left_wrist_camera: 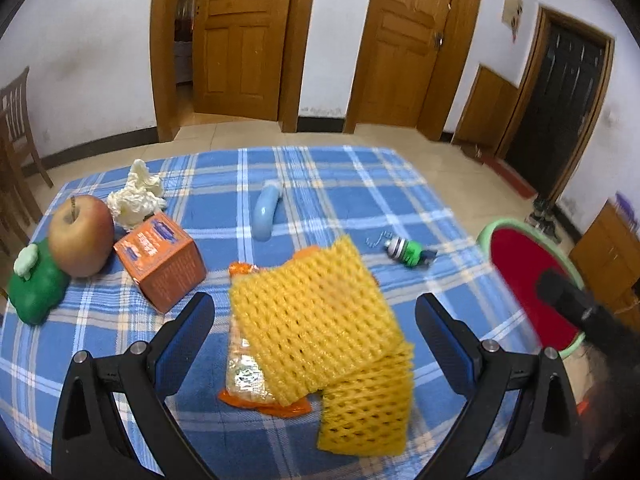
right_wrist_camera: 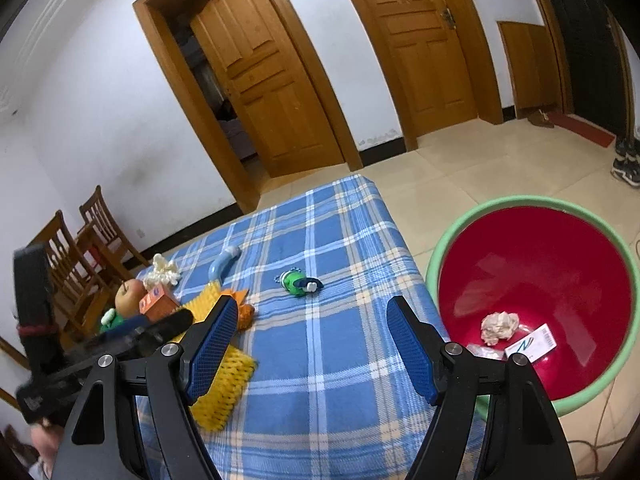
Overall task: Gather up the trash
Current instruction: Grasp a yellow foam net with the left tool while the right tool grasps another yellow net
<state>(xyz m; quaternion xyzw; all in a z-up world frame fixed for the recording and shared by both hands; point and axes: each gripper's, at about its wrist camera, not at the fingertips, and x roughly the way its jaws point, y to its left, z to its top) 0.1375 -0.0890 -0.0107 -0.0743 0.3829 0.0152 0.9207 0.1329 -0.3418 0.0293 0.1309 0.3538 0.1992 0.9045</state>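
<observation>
While the bin [right_wrist_camera: 592, 390] beside the table [right_wrist_camera: 320, 360] already holds a paper wad [right_wrist_camera: 500, 327] and a card [right_wrist_camera: 534, 343], I judge most trash remains: yellow foam net [left_wrist_camera: 320, 320] over an orange wrapper [left_wrist_camera: 244, 384], between my spread, empty left gripper [left_wrist_camera: 316, 320]; a tissue [left_wrist_camera: 136, 196] farther off. My right gripper [right_wrist_camera: 310, 348] gapes empty too.
</observation>
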